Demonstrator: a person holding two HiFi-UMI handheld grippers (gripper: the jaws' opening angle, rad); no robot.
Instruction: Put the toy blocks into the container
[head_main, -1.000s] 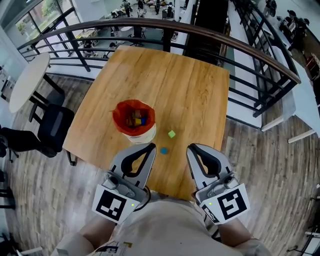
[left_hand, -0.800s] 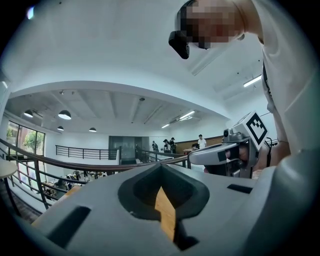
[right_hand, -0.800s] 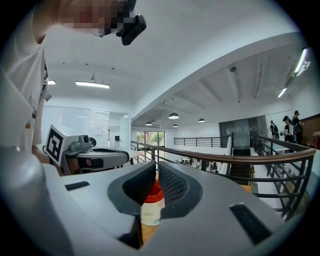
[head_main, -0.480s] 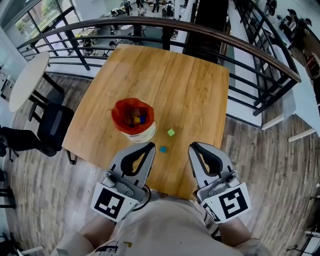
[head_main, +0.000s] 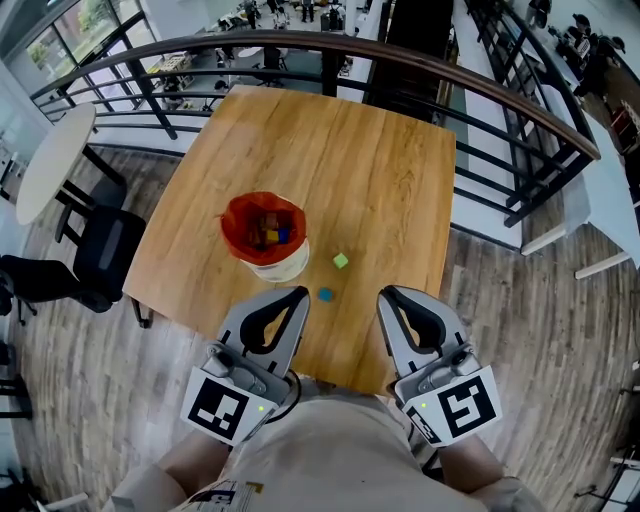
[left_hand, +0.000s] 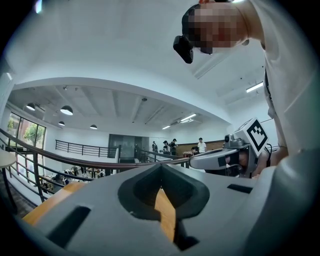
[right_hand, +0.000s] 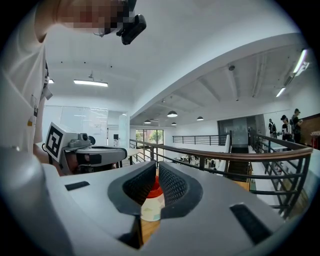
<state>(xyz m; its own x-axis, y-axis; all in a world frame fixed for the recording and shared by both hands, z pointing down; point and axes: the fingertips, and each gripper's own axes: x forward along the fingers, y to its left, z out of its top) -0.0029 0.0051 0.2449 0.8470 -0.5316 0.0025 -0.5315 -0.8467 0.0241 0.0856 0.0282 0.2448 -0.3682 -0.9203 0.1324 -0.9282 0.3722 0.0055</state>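
Toy blocks lay loose near the front edge of the table (head_main: 350, 150), a green block (head_main: 341, 260) and a blue block (head_main: 325, 294) right of the container (head_main: 283, 268), while the left gripper (head_main: 300, 294) and right gripper (head_main: 384, 295) hovered there, both clenched empty.

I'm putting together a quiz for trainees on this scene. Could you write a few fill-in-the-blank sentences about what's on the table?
The container is lined with a ___ bag. Outside it, ___ blocks lie loose on the table. The green block lies farther from the person than the ___ block.
Missing words: red; two; blue.
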